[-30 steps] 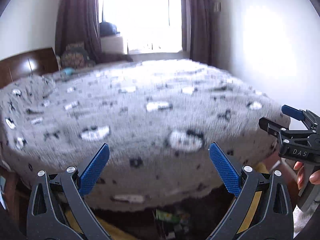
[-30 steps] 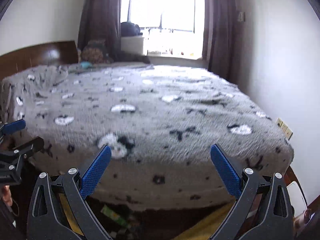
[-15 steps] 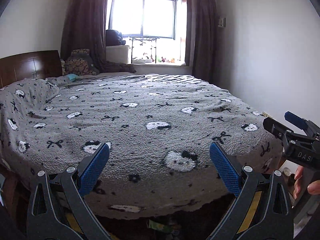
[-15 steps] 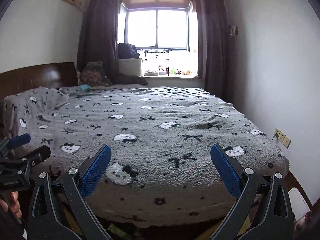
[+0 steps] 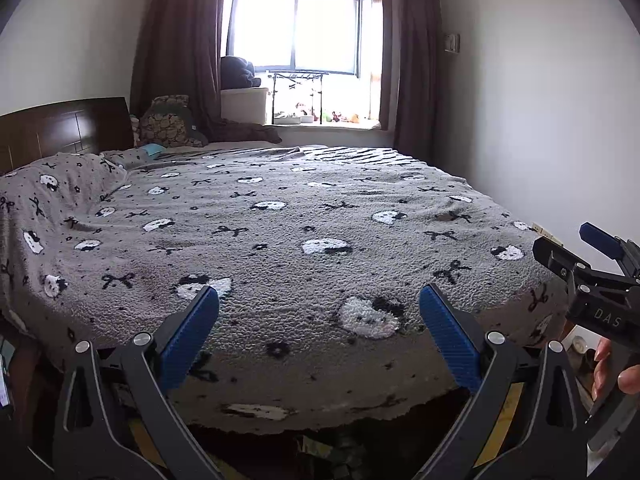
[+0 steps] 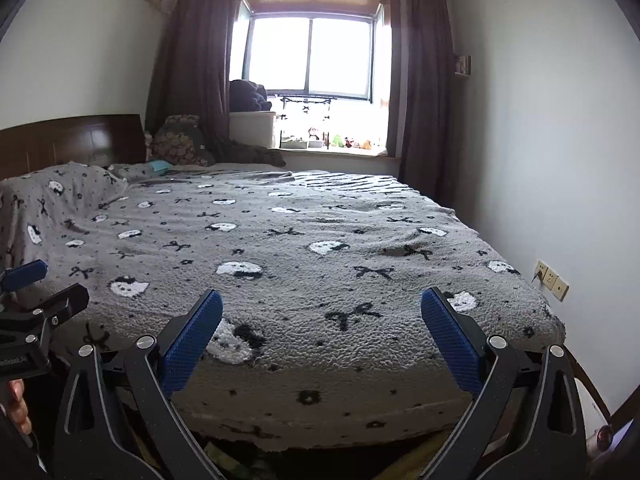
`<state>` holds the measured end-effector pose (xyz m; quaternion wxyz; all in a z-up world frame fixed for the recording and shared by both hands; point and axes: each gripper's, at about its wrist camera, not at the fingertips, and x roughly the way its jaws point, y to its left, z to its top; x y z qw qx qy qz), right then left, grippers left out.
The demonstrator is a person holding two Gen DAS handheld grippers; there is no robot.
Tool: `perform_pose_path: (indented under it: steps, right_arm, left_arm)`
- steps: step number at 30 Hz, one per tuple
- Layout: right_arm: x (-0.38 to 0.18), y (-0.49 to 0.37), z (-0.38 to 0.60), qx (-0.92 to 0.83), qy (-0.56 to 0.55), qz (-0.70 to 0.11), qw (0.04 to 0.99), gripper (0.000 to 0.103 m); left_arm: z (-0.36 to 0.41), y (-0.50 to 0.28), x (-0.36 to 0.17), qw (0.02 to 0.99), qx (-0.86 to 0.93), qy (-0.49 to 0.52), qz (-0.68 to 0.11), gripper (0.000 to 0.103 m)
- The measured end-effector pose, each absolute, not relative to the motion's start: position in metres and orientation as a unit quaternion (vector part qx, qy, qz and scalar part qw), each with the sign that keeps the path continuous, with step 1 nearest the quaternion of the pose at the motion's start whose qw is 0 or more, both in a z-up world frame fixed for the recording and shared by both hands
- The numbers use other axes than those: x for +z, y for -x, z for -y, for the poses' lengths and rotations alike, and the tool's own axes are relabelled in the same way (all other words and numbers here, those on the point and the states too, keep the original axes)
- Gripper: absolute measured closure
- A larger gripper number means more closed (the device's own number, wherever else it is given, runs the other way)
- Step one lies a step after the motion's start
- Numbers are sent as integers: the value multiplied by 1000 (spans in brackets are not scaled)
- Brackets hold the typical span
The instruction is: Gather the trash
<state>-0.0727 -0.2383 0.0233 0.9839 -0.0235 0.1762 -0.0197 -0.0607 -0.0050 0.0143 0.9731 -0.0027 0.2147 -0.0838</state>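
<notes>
While I scan for trash, my left gripper (image 5: 318, 336) and right gripper (image 6: 320, 338) hang spread and empty over the blanket (image 5: 304, 240); possible litter (image 5: 328, 454) shows only dimly at bottom centre.

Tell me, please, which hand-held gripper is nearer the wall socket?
Right. The right hand-held gripper is on the socket's side of the bed's foot; the left hand-held gripper is further left, farther away.
</notes>
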Motion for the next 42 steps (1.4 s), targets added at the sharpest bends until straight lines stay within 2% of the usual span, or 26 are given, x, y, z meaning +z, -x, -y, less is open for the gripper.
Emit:
perform_pose_path:
  steps: [42]
  right_arm:
    - [26, 74, 234, -18, 25, -167, 985, 4]
  left_arm:
    - [6, 60, 15, 974, -86, -3, -212, 8]
